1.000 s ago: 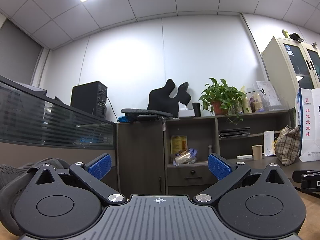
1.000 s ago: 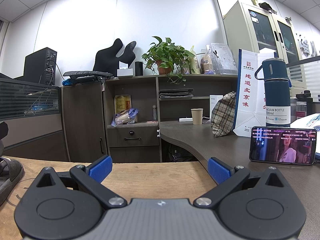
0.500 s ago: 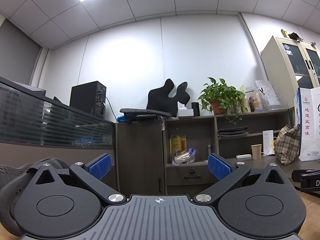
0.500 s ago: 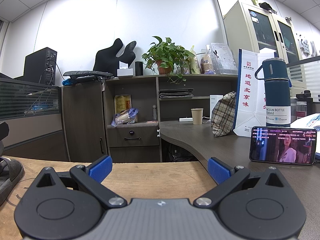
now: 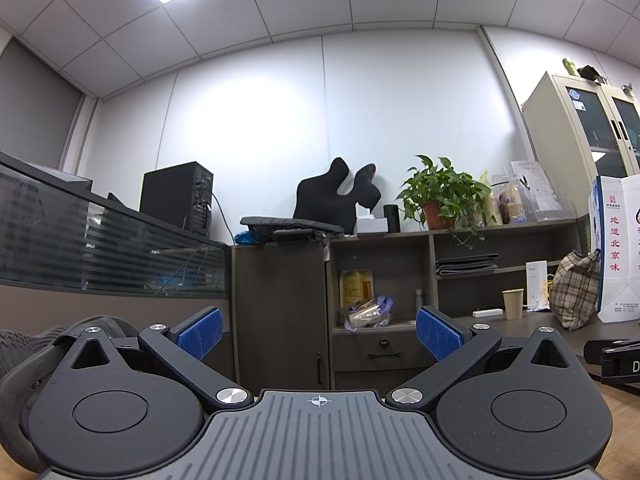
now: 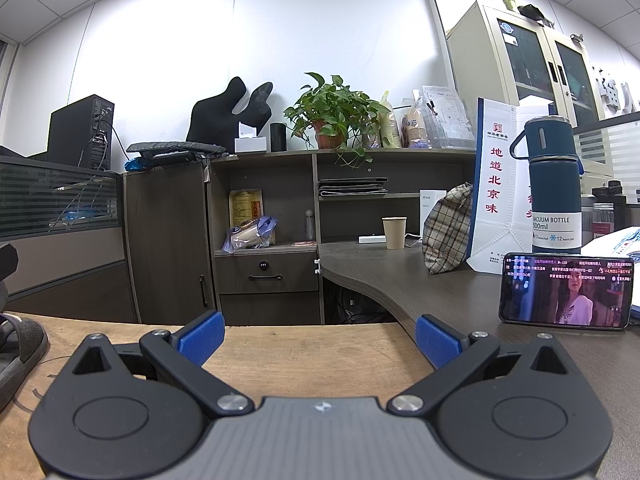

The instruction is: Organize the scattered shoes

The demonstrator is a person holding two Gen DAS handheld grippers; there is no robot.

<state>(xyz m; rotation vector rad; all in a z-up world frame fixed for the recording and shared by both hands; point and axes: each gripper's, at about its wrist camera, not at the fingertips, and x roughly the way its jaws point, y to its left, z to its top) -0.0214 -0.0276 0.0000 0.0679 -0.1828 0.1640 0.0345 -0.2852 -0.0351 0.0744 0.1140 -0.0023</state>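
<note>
Both our grippers spread wide, holding nothing

Our left gripper (image 5: 318, 330) has a grey shoe (image 5: 24, 364) left of its fingers; our right gripper (image 6: 318, 334) has a sandal (image 6: 18, 350) far left on the wooden table (image 6: 304, 344)

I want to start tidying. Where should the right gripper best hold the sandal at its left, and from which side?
Probably the raised strap of the sandal: it stands above the flat sole. The open right gripper would come from the sandal's right.

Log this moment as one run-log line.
left gripper: open, empty | right gripper: open, empty | grey shoe: ungrasped | sandal: ungrasped
</note>
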